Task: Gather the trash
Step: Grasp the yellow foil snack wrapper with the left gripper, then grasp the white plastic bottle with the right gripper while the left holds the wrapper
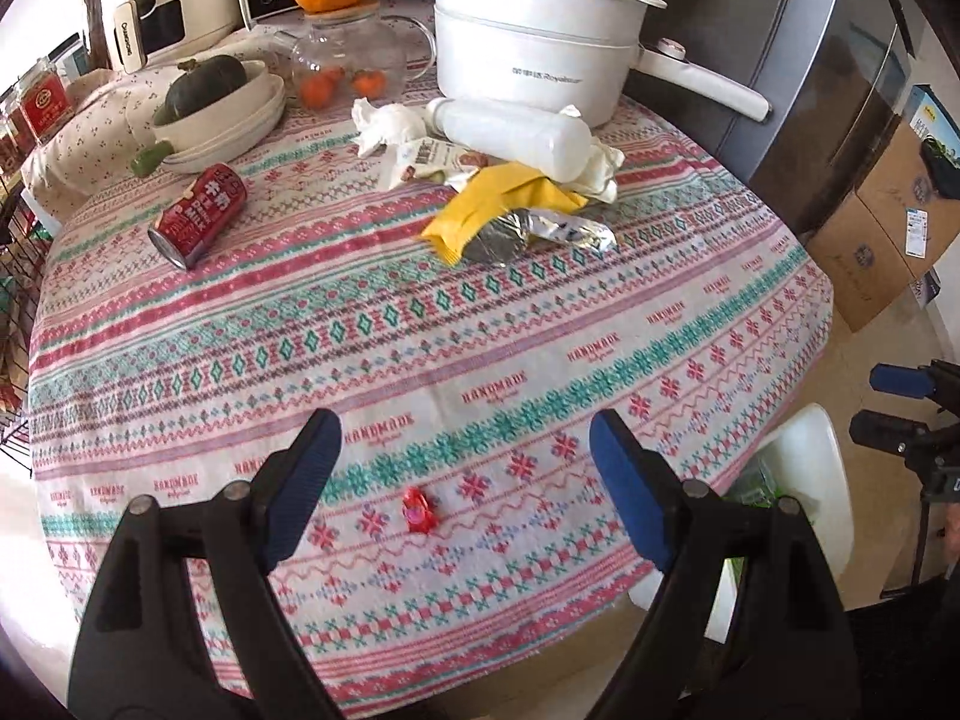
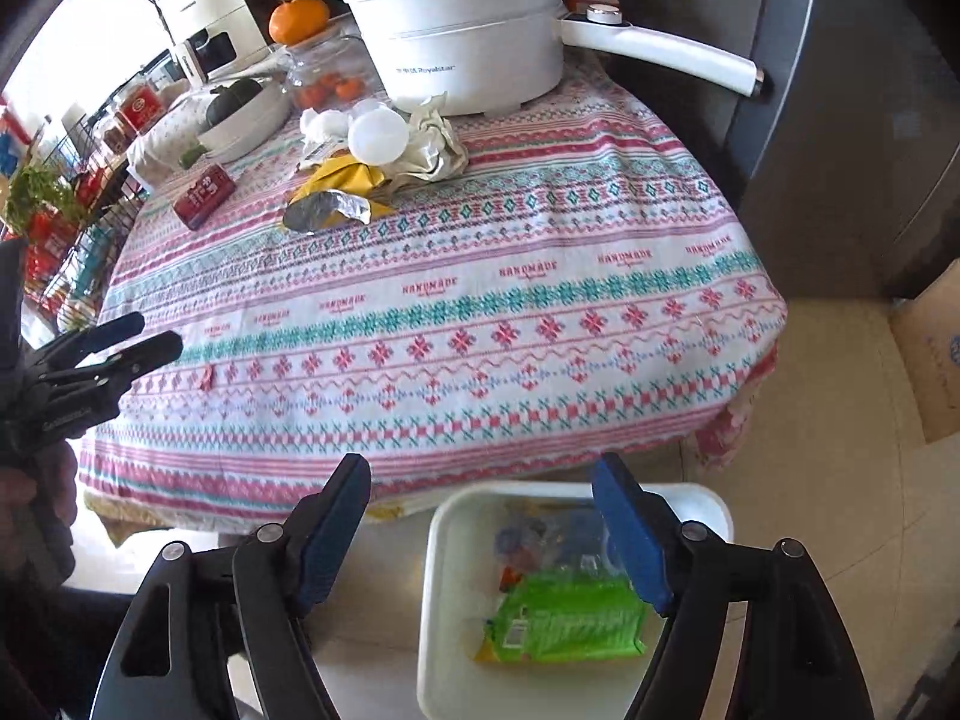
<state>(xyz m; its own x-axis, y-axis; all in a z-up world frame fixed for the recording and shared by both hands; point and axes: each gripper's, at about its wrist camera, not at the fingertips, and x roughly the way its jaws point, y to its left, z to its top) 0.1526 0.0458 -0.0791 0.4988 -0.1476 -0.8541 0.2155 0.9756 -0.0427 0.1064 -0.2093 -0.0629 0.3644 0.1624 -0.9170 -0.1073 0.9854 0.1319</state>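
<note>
My left gripper (image 1: 465,450) is open and empty above the table's near edge, over a small red candy wrapper (image 1: 418,510). A red can (image 1: 198,216) lies on its side at the left. A trash pile lies near the pot: a yellow wrapper (image 1: 498,204), a foil wrapper (image 1: 540,234), crumpled tissue (image 1: 384,123) and a white plastic bottle (image 1: 510,132). My right gripper (image 2: 480,498) is open and empty above a white bin (image 2: 438,600) on the floor, which holds a green packet (image 2: 570,618) and other wrappers. The pile also shows in the right wrist view (image 2: 360,180).
A white electric pot (image 1: 534,36) with a long handle stands at the back. A glass jar (image 1: 348,60) with an orange on top, bowls with a dark squash (image 1: 222,108) and appliances stand at the back left. Cardboard boxes (image 1: 888,222) sit on the floor at the right.
</note>
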